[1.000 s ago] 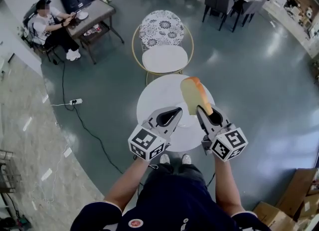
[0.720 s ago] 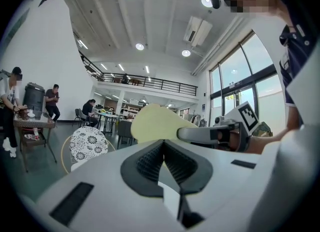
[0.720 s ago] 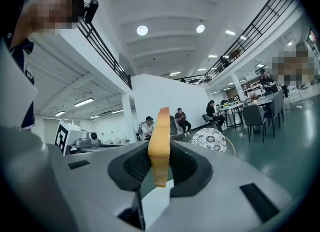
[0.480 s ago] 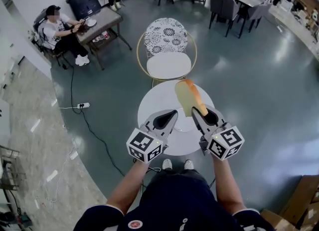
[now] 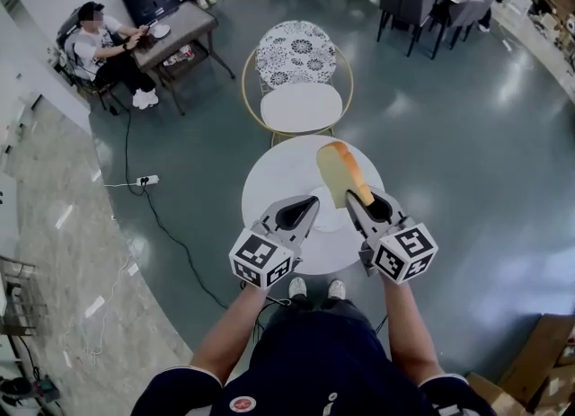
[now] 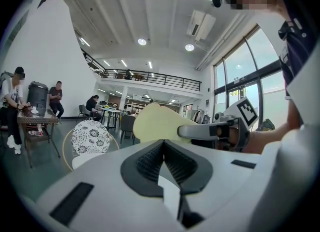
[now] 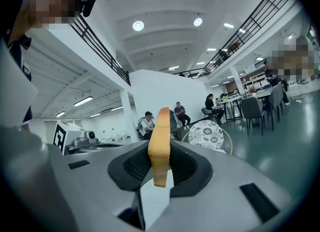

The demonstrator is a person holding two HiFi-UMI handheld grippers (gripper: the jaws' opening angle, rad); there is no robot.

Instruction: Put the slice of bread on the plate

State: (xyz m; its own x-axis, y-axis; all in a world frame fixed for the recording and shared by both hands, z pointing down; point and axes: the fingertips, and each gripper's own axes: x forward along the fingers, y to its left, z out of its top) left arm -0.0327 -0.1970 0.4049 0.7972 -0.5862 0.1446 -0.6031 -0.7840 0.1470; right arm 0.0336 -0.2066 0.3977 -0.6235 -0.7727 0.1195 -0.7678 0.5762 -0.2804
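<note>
- The person's forearms (image 5: 235, 323) reach forward from a dark shirt, one tool in each hand, each with a marker cube (image 5: 262, 259) at its near end.
- The left tool (image 5: 308, 203) has its jaws together with nothing between them. It hangs above the near-left part of the round white worktop (image 5: 269, 181).
- The right tool (image 5: 358, 199) runs beside it, the two close but apart. Its jaws are clamped on the lower end of the slice of bread (image 5: 339, 172).
- In the right gripper view the slice stands edge-on and upright between the ribbed pads, its orange-brown crust facing the camera.
- From the head view the slice juts forward past the jaw tips, in the air over the middle of the worktop.
- A pale plate (image 5: 323, 224) lies on the worktop between the two tools, hard to tell from the white top; the bread is not on it.
- Just beyond the worktop stands a gold-framed chair (image 5: 299, 106) with a white seat and a patterned back.
- On the grey floor to the left lies a power strip (image 5: 148, 180) on a dark cable.
- Farther off at upper left, a seated person (image 5: 97, 44) is at a brown table (image 5: 180, 23).
</note>
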